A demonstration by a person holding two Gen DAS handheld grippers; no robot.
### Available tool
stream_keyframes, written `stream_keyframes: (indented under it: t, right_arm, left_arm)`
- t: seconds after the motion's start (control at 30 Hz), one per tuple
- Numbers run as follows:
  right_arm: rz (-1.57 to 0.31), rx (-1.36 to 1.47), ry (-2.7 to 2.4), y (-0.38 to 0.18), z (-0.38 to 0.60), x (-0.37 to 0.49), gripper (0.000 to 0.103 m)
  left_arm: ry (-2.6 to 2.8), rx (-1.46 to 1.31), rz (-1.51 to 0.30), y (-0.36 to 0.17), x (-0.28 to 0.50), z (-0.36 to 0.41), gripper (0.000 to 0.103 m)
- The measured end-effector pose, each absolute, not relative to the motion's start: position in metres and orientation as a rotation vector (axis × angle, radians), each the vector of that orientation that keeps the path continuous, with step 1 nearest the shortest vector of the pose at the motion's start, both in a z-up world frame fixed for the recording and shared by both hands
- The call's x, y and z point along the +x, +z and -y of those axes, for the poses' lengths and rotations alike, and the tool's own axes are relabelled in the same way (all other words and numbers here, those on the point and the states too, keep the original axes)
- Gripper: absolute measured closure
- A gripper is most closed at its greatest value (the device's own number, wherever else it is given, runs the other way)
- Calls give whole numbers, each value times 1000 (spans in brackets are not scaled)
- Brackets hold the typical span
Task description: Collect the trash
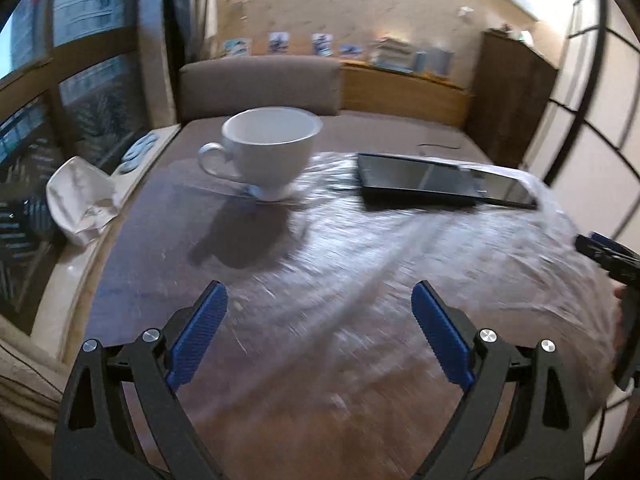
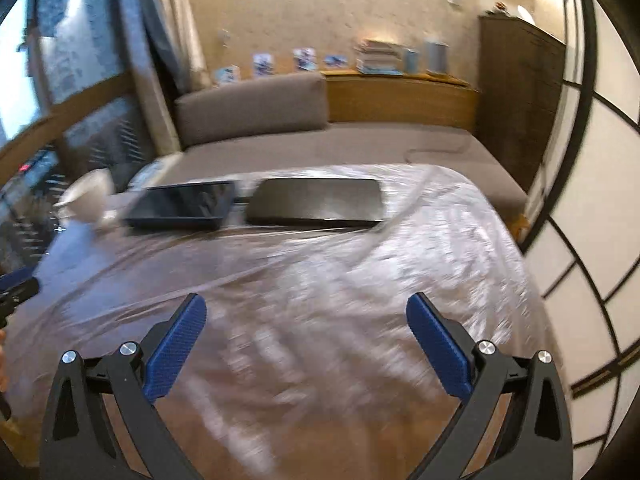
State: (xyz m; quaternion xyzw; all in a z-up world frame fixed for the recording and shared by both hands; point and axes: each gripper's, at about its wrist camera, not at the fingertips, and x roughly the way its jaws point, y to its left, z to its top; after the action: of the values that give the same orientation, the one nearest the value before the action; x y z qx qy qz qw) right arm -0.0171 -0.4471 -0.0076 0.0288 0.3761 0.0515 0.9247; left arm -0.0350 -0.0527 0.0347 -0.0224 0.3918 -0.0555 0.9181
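A clear plastic sheet or bag (image 1: 420, 264) lies spread and crinkled over the right part of the dark wooden table (image 1: 160, 216); it also fills the right wrist view (image 2: 340, 272). A crumpled white tissue (image 1: 82, 200) lies on the ledge left of the table. My left gripper (image 1: 320, 300) is open and empty, just above the near edge of the plastic. My right gripper (image 2: 306, 312) is open and empty above the plastic; it shows at the right edge of the left wrist view (image 1: 604, 248).
A white cup (image 1: 268, 148) stands at the table's back left. A dark tablet (image 2: 184, 204) and a second dark flat device (image 2: 320, 200) lie at the back. A grey sofa (image 1: 260, 80), a wooden shelf (image 1: 404, 88) and a window (image 1: 80, 80) stand beyond.
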Motion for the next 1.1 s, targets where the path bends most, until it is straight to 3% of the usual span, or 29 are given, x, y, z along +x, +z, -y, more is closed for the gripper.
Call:
stream_keyframes:
  t: [0.4, 0.47, 1.1]
  right_arm:
    - [-910, 66, 19, -39, 483, 15, 4]
    - [-931, 1, -5, -43, 476, 15, 4]
    - [-933, -13, -8, -43, 472, 13, 4]
  left_arm:
    - [5, -64, -930, 3, 1, 39, 8]
    - [32, -43, -947, 0, 5, 39, 4]
    - [45, -39, -960, -3, 9, 38, 1]
